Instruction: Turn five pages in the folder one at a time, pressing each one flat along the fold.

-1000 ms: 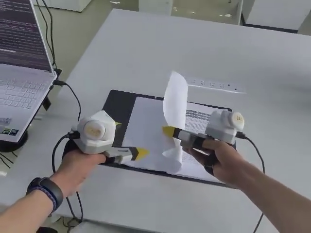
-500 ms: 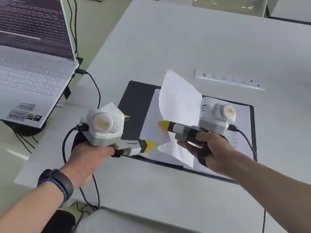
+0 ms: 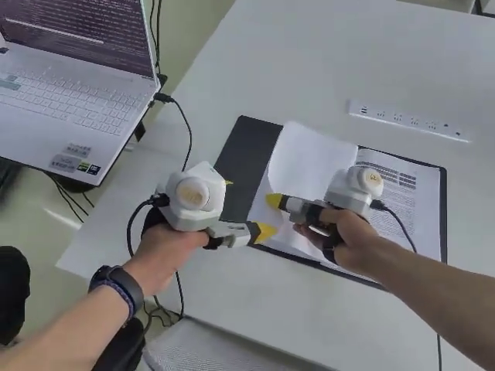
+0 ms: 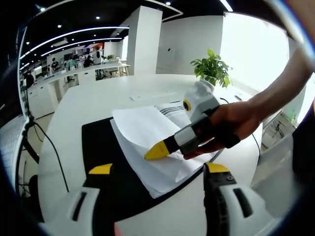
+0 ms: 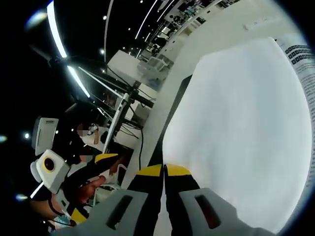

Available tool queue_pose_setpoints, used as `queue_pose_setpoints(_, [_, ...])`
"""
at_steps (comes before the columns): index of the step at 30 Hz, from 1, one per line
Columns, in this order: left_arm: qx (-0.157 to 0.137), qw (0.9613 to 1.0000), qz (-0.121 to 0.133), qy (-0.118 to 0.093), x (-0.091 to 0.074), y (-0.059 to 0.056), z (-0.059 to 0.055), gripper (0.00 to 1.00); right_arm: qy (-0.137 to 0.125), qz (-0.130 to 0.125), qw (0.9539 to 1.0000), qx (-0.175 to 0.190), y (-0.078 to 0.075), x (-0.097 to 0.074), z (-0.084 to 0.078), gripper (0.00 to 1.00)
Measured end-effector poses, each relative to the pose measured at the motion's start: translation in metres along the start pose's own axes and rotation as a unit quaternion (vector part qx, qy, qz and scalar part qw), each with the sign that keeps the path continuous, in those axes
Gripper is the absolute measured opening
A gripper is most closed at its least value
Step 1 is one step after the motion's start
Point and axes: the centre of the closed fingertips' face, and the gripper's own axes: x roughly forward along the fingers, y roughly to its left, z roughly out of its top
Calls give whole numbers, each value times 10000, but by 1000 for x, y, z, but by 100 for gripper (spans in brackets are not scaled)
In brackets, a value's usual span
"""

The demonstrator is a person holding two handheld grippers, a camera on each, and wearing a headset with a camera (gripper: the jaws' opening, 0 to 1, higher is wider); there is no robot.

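Over the near edge of the folder (image 3: 241, 151), which lies open on the white surface (image 3: 325, 62), the right gripper (image 3: 272, 202) points leftward across the leaves with its jaws drawn together, yellow tips meeting. In the right gripper view those tips sit at the lower border of a blank white page (image 3: 309, 164). Whether they pinch that border or merely rest against it cannot be told. The page leans low and bowed over the folder's left half, not yet flat, its free edge toward the black left cover, while a printed sheet (image 3: 410, 193) is exposed on the folder's right half. The left gripper (image 3: 263, 230) sits just off the folder's near edge, close beside the right gripper, its jaws spread wide with nothing between them. The fold appears to run from the folder's near edge to its far edge, away from the person, and it is hidden beneath the bowed page and the right hand. The right gripper looks the nearer to it, so laying the page down and pressing along that line would seem to fall to it.
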Motion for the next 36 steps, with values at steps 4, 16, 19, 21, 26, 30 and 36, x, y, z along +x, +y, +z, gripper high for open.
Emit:
queue_pose_setpoints(4, [-107, 9999, 53, -38, -5, 0, 1, 72, 101, -88, 9999, 28, -10, 6, -6, 0])
queue_pose_setpoints(16, [-224, 9997, 115, -23, -12, 3, -2, 72, 159, -292, 9990, 282, -27, 15, -13, 0])
queue_pose_setpoints(19, [-230, 9997, 117, -4, -13, 2, -3, 72, 131, -307, 9991, 250, -25, 16, -13, 0])
queue_pose_setpoints(21, [-226, 9997, 112, 6, -13, 1, -3, 72, 117, -311, 9992, 225, -27, 17, -12, 0])
queue_pose_setpoints(26, [-207, 9998, 77, 28, -11, -2, -3, 72, 104, -305, 9992, 240, -29, 19, -10, 1])
queue_pose_setpoints(30, [-196, 9998, 62, 48, -5, 4, -7, 72, 89, -262, 9994, 191, -25, 20, -10, 5])
queue_pose_setpoints(36, [-170, 9998, 56, 67, 1, 11, -10, 72, 99, -156, 9998, 75, -19, 20, -10, 13])
